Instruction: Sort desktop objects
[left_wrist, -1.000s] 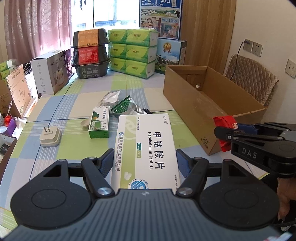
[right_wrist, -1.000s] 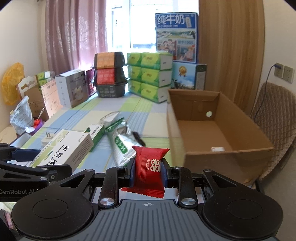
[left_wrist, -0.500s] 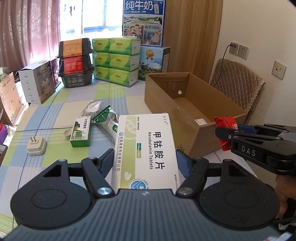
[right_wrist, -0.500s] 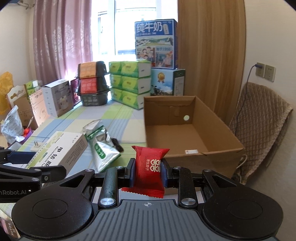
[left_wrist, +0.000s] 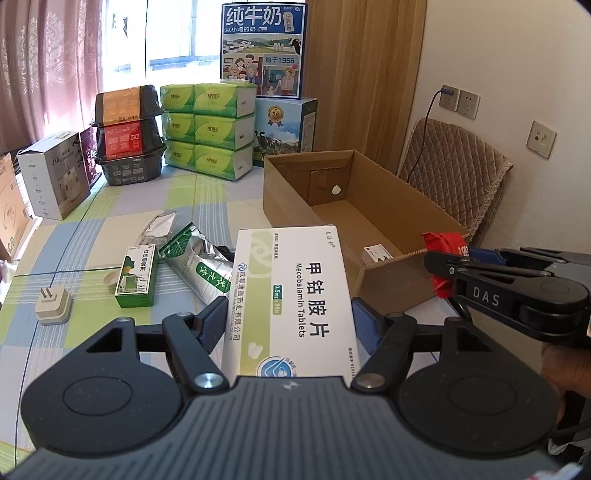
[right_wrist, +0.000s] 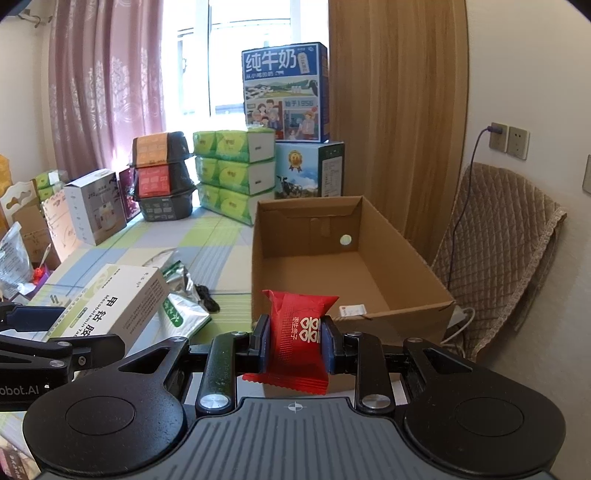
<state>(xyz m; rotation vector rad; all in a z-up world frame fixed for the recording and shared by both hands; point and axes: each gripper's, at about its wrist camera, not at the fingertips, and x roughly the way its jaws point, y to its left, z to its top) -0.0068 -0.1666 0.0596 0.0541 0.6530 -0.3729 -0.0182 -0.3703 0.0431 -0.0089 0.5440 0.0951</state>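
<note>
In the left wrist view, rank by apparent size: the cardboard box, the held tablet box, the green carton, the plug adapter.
1. cardboard box
2. tablet box, enlarged by nearness to the camera
3. green carton
4. plug adapter

Matt cardboard box (left_wrist: 388, 221), glossy red wrapper (right_wrist: 297, 332)

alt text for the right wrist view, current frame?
The right gripper is shut on a red candy packet, held in front of an open cardboard box on a checked tablecloth. At left, the left gripper holds a white medicine box.
</note>
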